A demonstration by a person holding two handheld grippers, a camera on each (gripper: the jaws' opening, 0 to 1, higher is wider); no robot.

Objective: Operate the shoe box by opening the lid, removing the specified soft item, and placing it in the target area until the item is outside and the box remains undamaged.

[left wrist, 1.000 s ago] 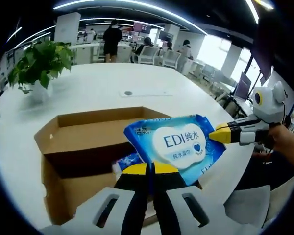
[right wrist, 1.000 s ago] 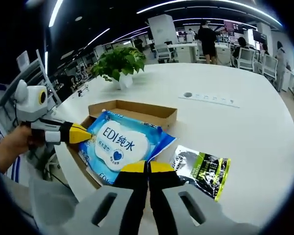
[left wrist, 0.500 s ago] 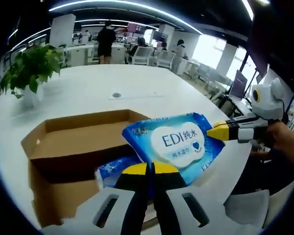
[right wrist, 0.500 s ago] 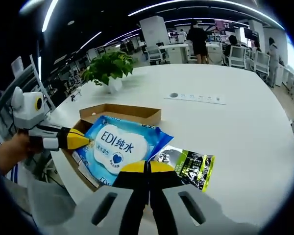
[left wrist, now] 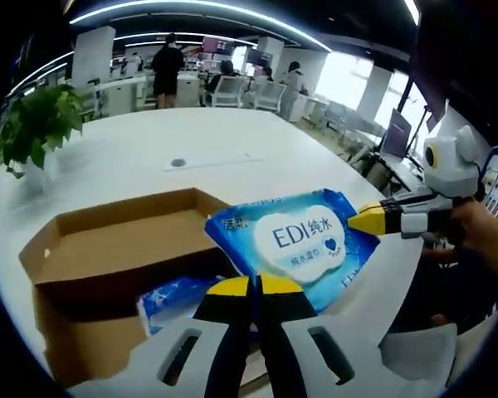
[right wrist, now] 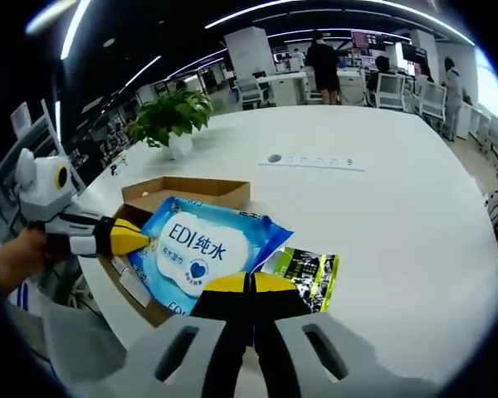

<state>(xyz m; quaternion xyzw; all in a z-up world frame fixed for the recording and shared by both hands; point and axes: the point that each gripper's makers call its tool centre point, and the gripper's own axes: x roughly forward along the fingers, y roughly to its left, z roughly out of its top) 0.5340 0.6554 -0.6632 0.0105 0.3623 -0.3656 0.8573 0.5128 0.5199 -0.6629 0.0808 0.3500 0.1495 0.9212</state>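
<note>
The blue and white plastic pack of wet wipes [left wrist: 303,246] has kept its place between the two tools since a second ago, while the open brown cardboard shoe box [left wrist: 116,249] has slid further left and lower in the left gripper view as the cameras travel, and more of what lies inside has come into sight. Two grippers on the job: the left gripper [left wrist: 251,290] has its yellow-tipped jaws pressed together on the near edge of the pack, and the right gripper [right wrist: 251,284] is clamped on the opposite edge, each one reaching into the other's view from the side with a hand behind it. One pack held up, above the box's corner and the table edge, clear of the box. Inside the box, one second blue and white packet [left wrist: 176,292] lies on the floor of it; the lid is off or folded away, I cannot tell which. On the round white table [right wrist: 398,215] lies one black and green foil pouch [right wrist: 303,270], just beside the held pack in the right gripper view. One green potted plant [right wrist: 170,116] stands further back. One flat white power strip [right wrist: 311,160] sits mid-table.
</note>
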